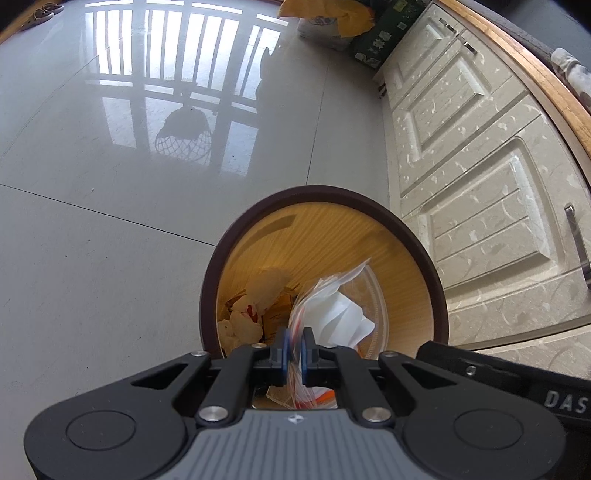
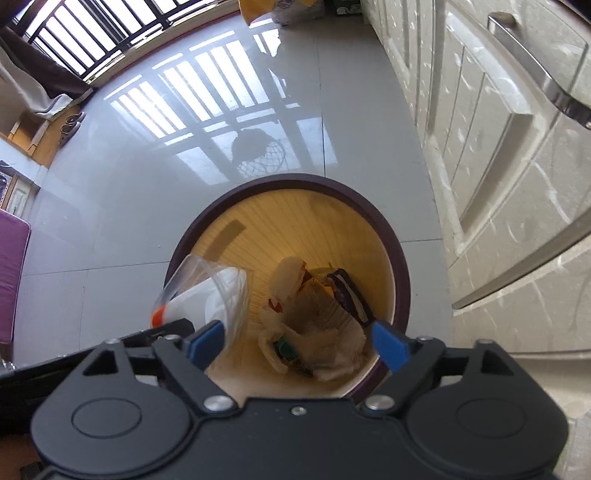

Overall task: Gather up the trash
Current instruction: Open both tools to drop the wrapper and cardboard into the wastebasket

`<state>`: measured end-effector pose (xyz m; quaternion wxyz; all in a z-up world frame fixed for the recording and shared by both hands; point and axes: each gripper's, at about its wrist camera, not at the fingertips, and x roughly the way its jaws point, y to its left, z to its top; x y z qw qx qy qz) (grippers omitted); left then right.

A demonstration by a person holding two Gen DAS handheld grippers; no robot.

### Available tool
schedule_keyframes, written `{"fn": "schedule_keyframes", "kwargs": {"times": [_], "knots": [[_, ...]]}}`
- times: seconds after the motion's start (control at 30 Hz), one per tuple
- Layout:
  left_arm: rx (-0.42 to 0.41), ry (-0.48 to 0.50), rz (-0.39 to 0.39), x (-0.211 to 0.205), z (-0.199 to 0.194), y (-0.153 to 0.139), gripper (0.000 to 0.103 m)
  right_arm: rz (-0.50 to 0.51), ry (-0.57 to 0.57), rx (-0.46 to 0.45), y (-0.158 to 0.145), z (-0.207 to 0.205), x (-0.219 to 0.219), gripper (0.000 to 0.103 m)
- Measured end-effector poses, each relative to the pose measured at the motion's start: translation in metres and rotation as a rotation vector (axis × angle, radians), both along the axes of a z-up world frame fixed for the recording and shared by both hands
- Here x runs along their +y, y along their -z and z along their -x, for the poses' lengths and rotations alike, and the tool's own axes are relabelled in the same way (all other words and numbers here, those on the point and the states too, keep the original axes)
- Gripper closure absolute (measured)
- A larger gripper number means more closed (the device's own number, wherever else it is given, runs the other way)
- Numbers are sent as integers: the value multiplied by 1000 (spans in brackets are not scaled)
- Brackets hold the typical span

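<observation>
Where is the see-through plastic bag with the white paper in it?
The clear plastic zip bag hangs over the round wooden bin with the dark rim, pinched in the left gripper; in the right wrist view it shows at the bin's left edge.

Both wrist cameras peer steeply down, close above the round bin (image 1: 436, 291) (image 2: 397, 258) beside the cabinet (image 1: 480, 177) (image 2: 498, 147), left view nearer its rim; both share the bin's interior and the glossy floor (image 1: 110, 221) (image 2: 110, 221) beyond.

glossy grey tile floor (image 1: 92, 258); round bin (image 1: 439, 306) sits at 6 o'clock; bags (image 1: 325, 26) up at 12
</observation>
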<state>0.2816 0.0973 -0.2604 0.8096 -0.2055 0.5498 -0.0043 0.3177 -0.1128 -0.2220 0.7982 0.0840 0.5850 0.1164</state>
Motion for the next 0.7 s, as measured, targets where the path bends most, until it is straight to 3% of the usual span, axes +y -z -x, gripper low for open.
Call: {"fn": "schedule_keyframes", "kwargs": {"times": [0.33, 0.47, 0.6, 0.7], "knots": [[1, 61, 29, -12, -4, 2, 95, 19, 41, -2, 0, -1, -9, 0], [-24, 68, 59, -18, -6, 2, 71, 3, 60, -6, -2, -2, -13, 0], [-26, 84, 39, -20, -6, 1, 52, -4, 84, -10, -4, -3, -19, 0], [-4, 93, -1, -21, -6, 1, 49, 2, 79, -9, -5, -2, -18, 0]]}}
